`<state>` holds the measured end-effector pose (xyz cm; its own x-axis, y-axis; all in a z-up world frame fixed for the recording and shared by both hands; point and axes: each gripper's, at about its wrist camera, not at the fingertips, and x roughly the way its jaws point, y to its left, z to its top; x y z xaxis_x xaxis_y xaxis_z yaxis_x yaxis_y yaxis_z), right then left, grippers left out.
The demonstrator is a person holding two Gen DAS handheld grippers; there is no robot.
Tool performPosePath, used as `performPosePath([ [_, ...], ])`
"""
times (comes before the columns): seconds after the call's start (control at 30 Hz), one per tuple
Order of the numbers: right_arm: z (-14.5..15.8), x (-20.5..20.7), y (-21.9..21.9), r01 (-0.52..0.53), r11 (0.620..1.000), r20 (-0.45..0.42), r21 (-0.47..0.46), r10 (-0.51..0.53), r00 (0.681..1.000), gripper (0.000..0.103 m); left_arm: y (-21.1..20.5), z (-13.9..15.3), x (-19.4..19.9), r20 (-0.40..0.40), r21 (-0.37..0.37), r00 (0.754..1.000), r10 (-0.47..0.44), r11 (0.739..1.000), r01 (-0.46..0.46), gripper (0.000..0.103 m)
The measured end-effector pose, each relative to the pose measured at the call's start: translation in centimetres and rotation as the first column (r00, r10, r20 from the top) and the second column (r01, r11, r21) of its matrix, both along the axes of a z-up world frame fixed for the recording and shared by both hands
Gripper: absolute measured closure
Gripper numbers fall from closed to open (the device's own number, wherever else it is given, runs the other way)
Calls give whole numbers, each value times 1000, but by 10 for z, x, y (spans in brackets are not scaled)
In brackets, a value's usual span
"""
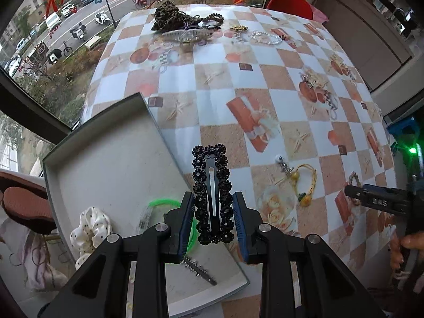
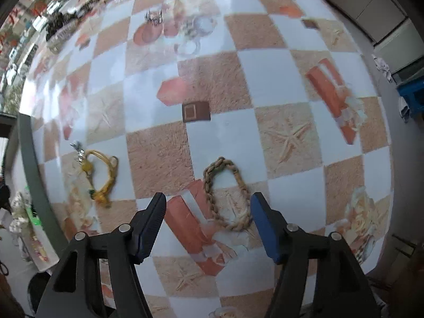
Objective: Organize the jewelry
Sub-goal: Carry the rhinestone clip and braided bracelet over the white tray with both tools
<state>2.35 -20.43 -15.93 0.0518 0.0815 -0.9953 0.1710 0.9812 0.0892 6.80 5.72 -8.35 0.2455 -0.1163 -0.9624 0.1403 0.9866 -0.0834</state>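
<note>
My left gripper (image 1: 213, 212) is shut on a black beaded hair clip (image 1: 212, 193), held upright over the right edge of a grey tray (image 1: 106, 153). The tray holds a white dotted scrunchie (image 1: 90, 228), a green ring (image 1: 164, 204) and a small spiky clip (image 1: 201, 270). My right gripper (image 2: 208, 217) is open and empty, low over the table, its fingers on either side of a tan braided rope bracelet (image 2: 228, 193). A yellow cord bracelet (image 2: 102, 177) lies to its left; it also shows in the left wrist view (image 1: 304, 182).
The checkered tablecloth (image 1: 238, 84) carries more jewelry at the far end: a dark beaded pile (image 1: 169, 16), a clear hair claw (image 1: 188, 37), a crystal bracelet (image 1: 267, 37), and chains at the right (image 1: 328, 98). A red chair (image 1: 288, 5) stands beyond. The right gripper shows at the edge (image 1: 376, 201).
</note>
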Motion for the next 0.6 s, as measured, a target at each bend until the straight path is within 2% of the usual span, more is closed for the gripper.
performPosePath([
  [0.03, -3, 1, 2, -5, 999, 1, -36, 5, 1000, 37, 0, 0, -1, -1, 1, 1000, -2, 1000, 2, 70],
  [0.07, -4, 1, 5, -17, 998, 3, -67, 17, 1000, 53, 0, 0, -2, -2, 2, 1000, -4, 1000, 4, 70],
  [0.1, -5, 2, 6, -23, 997, 2, -78, 24, 1000, 58, 0, 0, -4, -2, 1, 1000, -5, 1000, 5, 70],
  [0.13, -2, 3, 8, -27, 997, 10, -71, 28, 1000, 85, 0, 0, -4, -2, -2, 1000, -6, 1000, 6, 69],
  [0.17, 0, 3, 10, -33, 997, 5, -75, 34, 999, 97, 0, 0, -5, -4, -4, 1000, -7, 1000, 7, 70],
  [0.3, 12, 2, 11, -20, 999, 16, -29, 21, 1000, 97, 0, 0, -7, -6, -9, 1000, -8, 1000, 7, 70],
  [0.43, 36, 1, 13, -8, 999, 51, 46, 6, 999, 97, 2, 2, -7, 1, -16, 1000, -4, 1000, 4, 70],
  [0.6, 63, 8, 22, -27, 995, 82, 98, 19, 996, 97, 8, 4, -8, 6, -23, 1000, 7, 1000, -7, 69],
])
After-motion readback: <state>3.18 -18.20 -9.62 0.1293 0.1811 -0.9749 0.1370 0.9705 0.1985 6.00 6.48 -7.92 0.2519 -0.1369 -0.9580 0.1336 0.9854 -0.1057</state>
